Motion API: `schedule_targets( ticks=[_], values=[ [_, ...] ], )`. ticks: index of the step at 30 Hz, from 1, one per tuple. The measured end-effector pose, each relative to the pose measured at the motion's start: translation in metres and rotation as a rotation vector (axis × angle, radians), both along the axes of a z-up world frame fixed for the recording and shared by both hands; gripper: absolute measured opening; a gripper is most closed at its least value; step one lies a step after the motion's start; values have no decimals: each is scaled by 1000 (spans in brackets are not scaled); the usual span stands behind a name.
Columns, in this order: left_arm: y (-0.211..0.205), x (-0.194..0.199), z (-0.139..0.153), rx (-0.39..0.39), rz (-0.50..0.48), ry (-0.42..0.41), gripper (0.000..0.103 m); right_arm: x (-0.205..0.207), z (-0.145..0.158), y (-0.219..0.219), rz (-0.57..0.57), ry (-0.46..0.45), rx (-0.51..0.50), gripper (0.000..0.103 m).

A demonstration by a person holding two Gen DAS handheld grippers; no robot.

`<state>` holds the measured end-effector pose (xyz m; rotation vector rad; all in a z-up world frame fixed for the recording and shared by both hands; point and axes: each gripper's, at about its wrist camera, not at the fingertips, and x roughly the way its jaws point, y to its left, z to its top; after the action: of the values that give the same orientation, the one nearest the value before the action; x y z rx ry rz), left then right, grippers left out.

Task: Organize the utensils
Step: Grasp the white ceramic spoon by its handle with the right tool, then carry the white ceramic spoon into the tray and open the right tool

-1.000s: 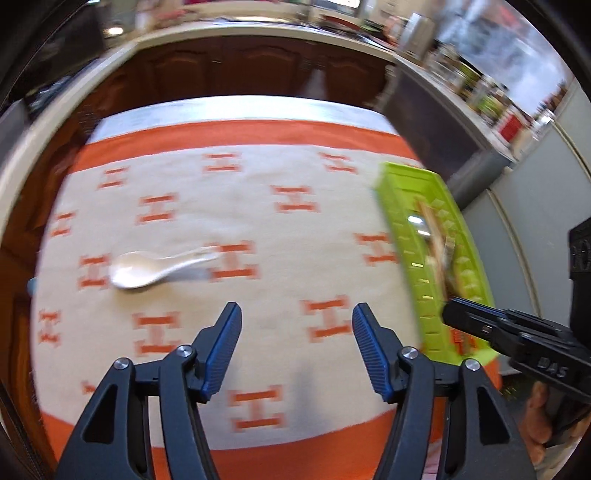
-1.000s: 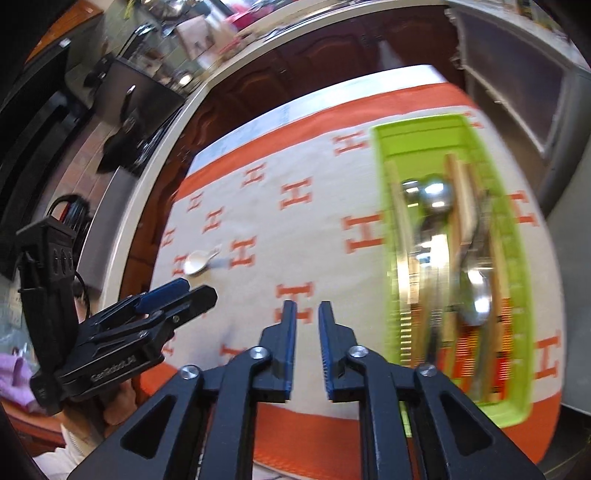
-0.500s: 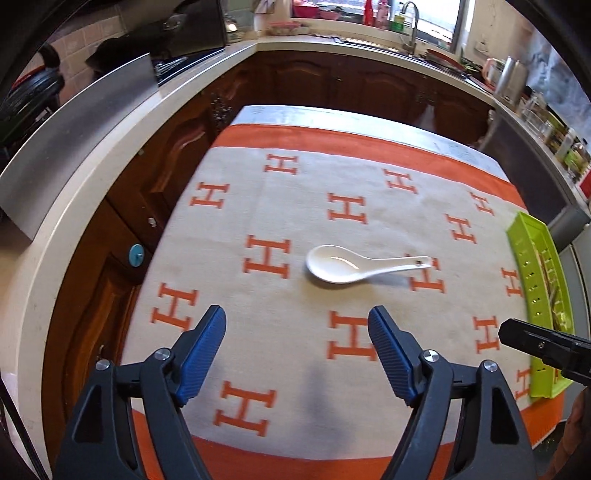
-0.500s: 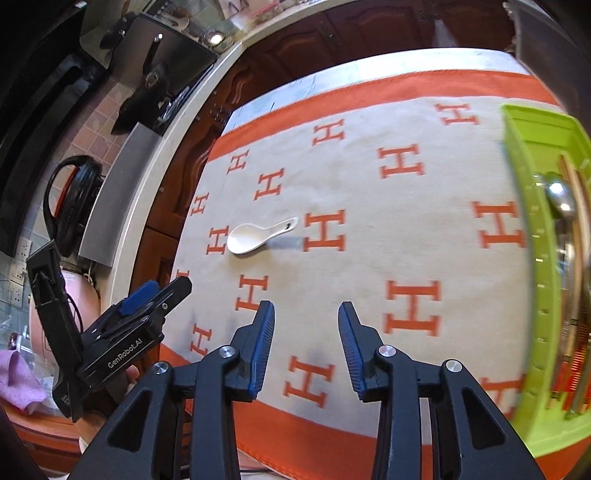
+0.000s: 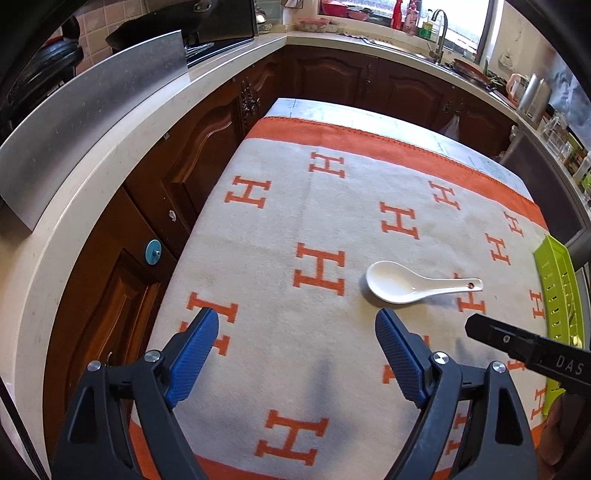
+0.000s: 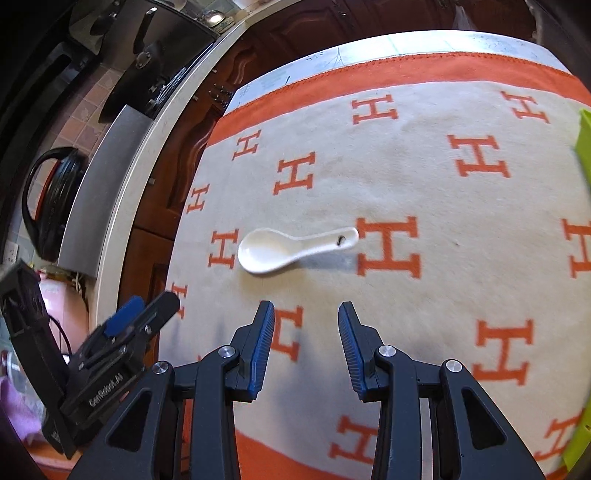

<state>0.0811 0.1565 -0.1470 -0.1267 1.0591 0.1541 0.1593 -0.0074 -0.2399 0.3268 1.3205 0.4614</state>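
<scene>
A white ceramic spoon lies alone on the orange-and-beige cloth, bowl to the left, handle to the right. It shows again in the right wrist view as the spoon. My left gripper hovers just short of it and to its left, jaws still opening, nothing between them. My right gripper hangs a little short of the spoon's handle end, open about halfway and empty. The lime-green utensil tray sits at the cloth's right edge.
The table's left edge drops to dark wood cabinets and a pale countertop. A sink and bottles line the far counter. The right gripper's black body reaches in near the tray.
Both grippers swung left, away from the tray and toward the spoon, which now looks nearer. The left jaws spread wider; the right jaws went from nearly shut to half open.
</scene>
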Motion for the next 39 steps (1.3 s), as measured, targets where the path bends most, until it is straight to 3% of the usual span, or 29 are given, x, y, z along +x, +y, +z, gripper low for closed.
schedule_targets(
  ticks=[14,21,27,33,39],
  values=[
    [8,18,-18,-16,10,37,85,36,-33,21,-90,-18,25,36],
    [10,19,-23,-11,13,52,85,44,-40,36,-87,-57,22,19],
    [7,20,-25,-3,7,61,85,50,-46,34,-108,-46,77,13],
    [-1,17,-22,10,-17,66,85,46,-38,26,-113,-73,136,8],
    [-14,12,-16,20,-49,60,85,34,-12,0,-125,-118,165,6]
  ],
)
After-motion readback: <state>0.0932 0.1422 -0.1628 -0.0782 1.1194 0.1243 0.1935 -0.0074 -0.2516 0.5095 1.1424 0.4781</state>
